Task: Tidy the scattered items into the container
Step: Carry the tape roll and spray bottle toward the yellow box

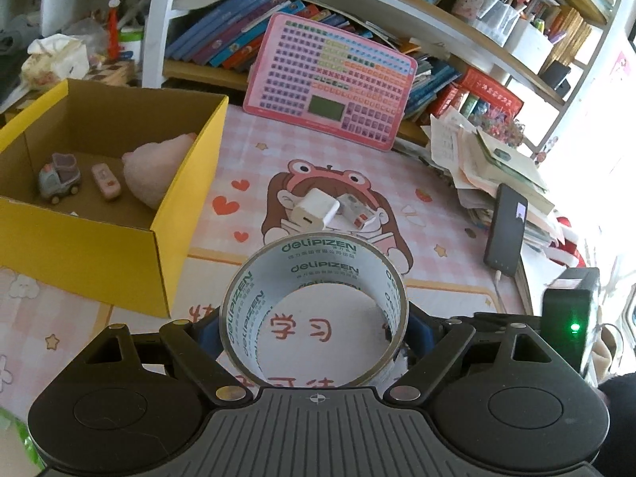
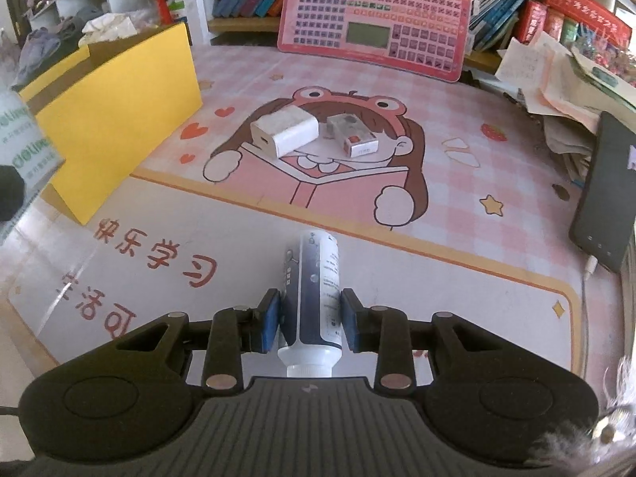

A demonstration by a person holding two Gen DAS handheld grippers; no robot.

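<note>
A pink desk mat (image 2: 457, 183) printed with a cartoon child in a frog hat covers the table, and a pink tablet-like learning board (image 1: 332, 79) leans against the shelf of books (image 1: 222, 31). A black phone (image 1: 505, 234) lies at the mat's right edge, just beside a messy stack of papers (image 1: 489, 163)

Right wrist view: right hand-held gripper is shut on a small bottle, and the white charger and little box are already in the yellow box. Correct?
Not quite. The right hand-held gripper is shut on the bottle, but the white charger and the little box lie on the pink desk mat, outside the yellow box. The right wrist view shows it.
</note>
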